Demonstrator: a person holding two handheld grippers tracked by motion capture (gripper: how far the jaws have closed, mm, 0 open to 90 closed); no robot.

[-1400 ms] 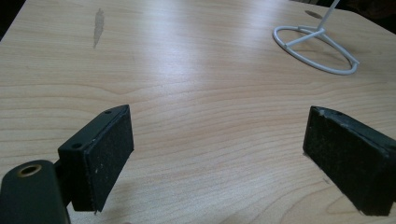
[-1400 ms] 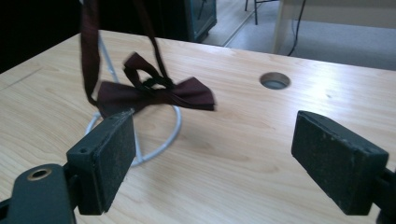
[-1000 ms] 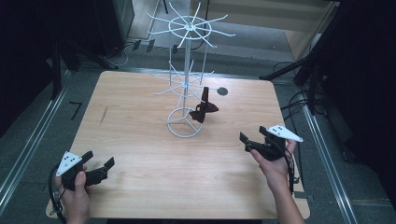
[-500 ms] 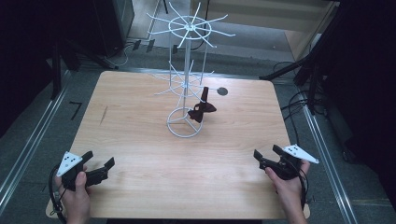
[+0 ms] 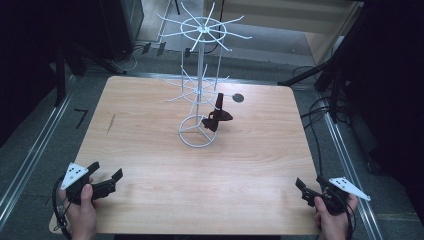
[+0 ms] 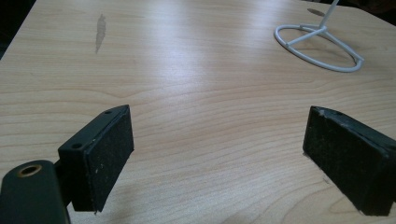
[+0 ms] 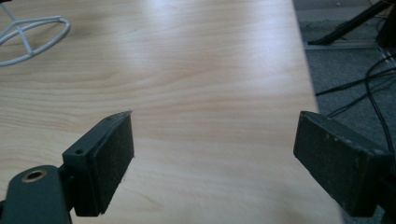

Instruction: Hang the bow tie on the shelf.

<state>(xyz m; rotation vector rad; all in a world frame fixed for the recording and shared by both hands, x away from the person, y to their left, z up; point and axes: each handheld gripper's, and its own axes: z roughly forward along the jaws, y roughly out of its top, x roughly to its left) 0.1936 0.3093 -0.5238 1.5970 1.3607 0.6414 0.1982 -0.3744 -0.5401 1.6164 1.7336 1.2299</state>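
Wooden table (image 5: 150, 150): light woodgrain top with rounded corners, a dark smear toward its far left part and a small dark round mark (image 5: 238, 98) at the far side, just right of the rack.

White wire rack (image 5: 200, 75): stands upright on the table, far of centre. A ring base (image 5: 197, 131) rests on the wood, a single post rises from it, and two tiers of radiating prongs spread from the post. The ring base also shows in the left gripper view (image 6: 322, 46) and the right gripper view (image 7: 28, 35).

Dark brown object (image 5: 217, 116): hangs at the rack's right side, beside the post and above the ring base; its kind cannot be made out.

Left gripper (image 5: 106, 180): held in the person's left hand (image 5: 82, 212) at the table's near left corner, well apart from the rack. Jaws spread wide, nothing between them, bare wood below.

Right gripper (image 5: 306, 190): held in the right hand (image 5: 332, 222) at the table's near right corner, well apart from the rack. Jaws spread wide and empty, one over the table's right edge.
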